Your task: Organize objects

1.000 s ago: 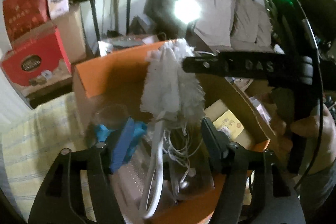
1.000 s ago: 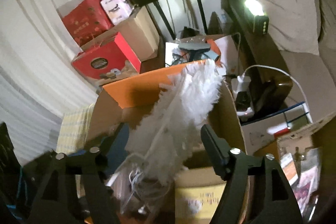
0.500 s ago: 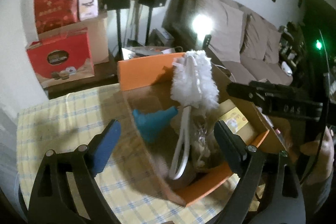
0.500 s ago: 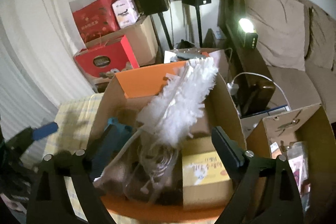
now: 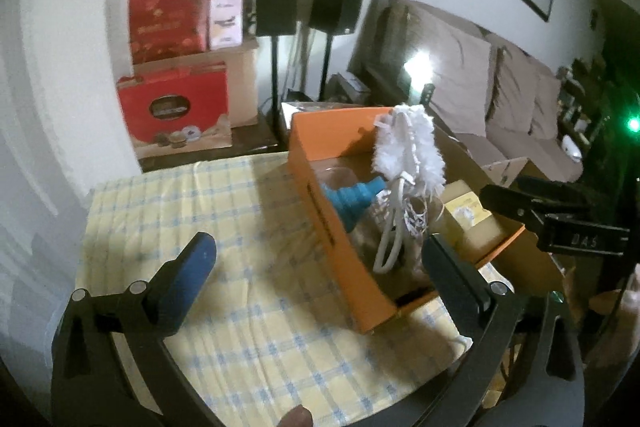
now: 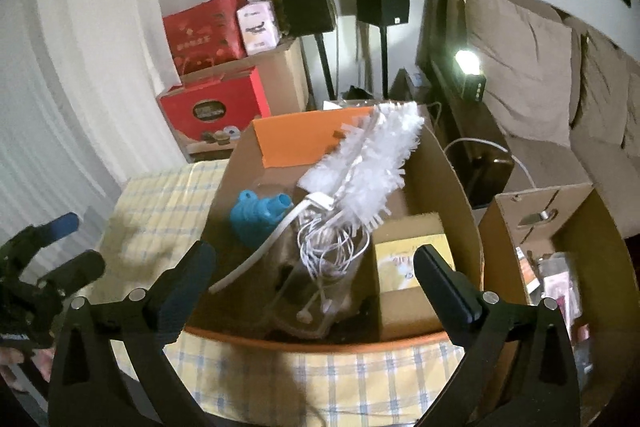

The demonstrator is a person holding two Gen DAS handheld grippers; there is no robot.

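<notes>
We find the white duster [image 6: 372,163] standing tilted in the orange box [image 5: 320,195] at the table's [image 5: 240,267] right edge, beside the blue funnel [image 6: 256,215], cable bundle [image 6: 328,247] and yellow carton [image 6: 404,259]. Packing appears largely done. Left gripper [image 5: 320,263] and right gripper [image 6: 316,275] are spread, empty; both have backed away since a second ago.

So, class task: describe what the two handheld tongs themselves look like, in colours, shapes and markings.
Both are black, with triangular cut-out frames and silver bolts. The left tongs have a blue pad on one finger; the other finger looks black. The right tongs have dark pads, and in the left view their body bears pale lettering, with a green light nearby.
</notes>
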